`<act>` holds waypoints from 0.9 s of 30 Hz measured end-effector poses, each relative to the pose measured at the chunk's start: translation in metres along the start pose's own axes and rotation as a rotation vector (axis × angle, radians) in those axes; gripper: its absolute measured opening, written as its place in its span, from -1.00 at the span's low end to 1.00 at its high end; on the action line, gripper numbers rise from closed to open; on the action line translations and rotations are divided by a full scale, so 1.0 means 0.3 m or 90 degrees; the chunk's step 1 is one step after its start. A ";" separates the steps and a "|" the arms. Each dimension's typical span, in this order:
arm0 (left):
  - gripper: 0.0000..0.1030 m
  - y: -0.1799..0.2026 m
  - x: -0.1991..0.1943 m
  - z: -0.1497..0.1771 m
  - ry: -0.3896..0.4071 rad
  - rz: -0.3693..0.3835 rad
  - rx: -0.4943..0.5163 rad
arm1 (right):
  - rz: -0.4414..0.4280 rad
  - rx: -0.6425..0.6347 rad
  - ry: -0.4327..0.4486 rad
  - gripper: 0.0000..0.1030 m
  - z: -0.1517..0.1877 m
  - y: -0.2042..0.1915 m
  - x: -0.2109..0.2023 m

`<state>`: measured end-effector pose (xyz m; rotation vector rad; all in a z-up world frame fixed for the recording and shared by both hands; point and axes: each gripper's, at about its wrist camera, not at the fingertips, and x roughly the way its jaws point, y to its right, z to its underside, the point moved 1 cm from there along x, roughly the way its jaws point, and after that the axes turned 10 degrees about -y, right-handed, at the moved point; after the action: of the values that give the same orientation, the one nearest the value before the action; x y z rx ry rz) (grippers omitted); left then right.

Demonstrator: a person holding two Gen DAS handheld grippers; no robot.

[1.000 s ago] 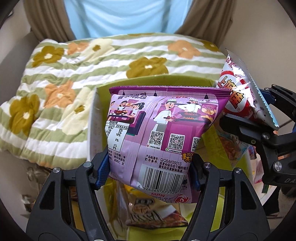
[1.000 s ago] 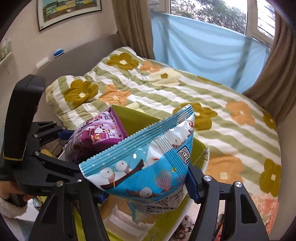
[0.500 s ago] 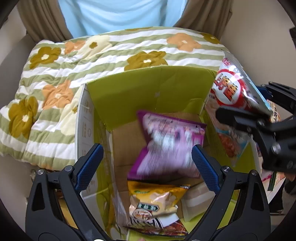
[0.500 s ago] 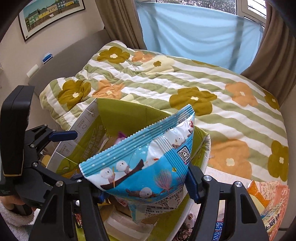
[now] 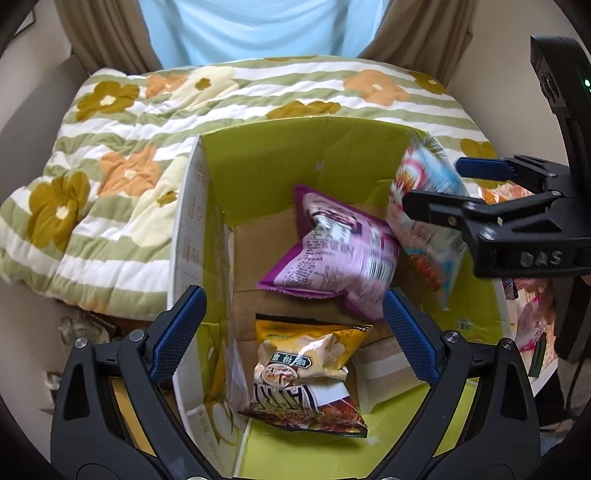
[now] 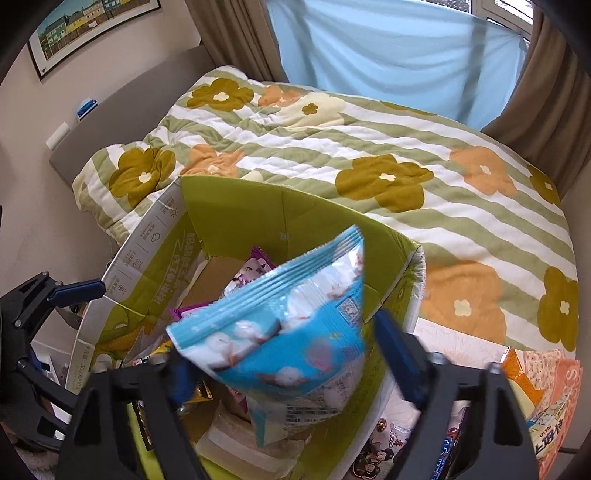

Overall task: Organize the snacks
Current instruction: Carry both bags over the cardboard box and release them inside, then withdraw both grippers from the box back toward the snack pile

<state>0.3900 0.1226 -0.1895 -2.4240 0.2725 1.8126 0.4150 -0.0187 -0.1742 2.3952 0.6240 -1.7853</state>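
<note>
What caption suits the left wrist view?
Open left claw above green box holding purple bag and yellow bag.

counted: 1 green cardboard box; 3 snack bags over or in it, namely 1 purple bag, 1 yellow bag, 1 blue bag; 2 grippers, left and right; 1 flowered quilt; 1 framed picture.

I see a bed under a green-striped floral quilt, with a green cardboard box just beside its near edge, snack packets heaped to the right.
</note>
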 end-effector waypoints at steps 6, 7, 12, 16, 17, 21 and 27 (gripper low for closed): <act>0.86 0.000 -0.020 0.041 0.001 -0.002 -0.008 | -0.017 0.009 0.031 0.94 0.059 -0.012 -0.036; 0.86 0.000 -0.024 0.047 0.000 -0.001 -0.010 | -0.013 0.008 0.029 0.94 0.066 -0.017 -0.038; 0.86 0.007 -0.060 0.084 0.010 -0.004 -0.012 | -0.013 0.000 0.032 0.94 0.100 -0.049 -0.078; 0.86 0.001 -0.100 0.109 0.024 0.000 -0.012 | -0.005 0.000 0.040 0.94 0.130 -0.068 -0.119; 0.86 0.002 -0.111 0.115 0.030 0.001 -0.010 | -0.002 0.001 0.044 0.94 0.141 -0.077 -0.132; 0.86 0.010 -0.148 0.124 0.046 0.002 0.001 | 0.009 0.009 0.059 0.94 0.166 -0.094 -0.185; 0.86 0.056 -0.189 0.137 0.061 0.036 0.021 | 0.032 0.055 0.087 0.94 0.223 -0.099 -0.285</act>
<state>0.3325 0.1184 -0.1464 -2.5094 0.3793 1.7014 0.3238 -0.0352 -0.1102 2.5831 0.5036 -1.6734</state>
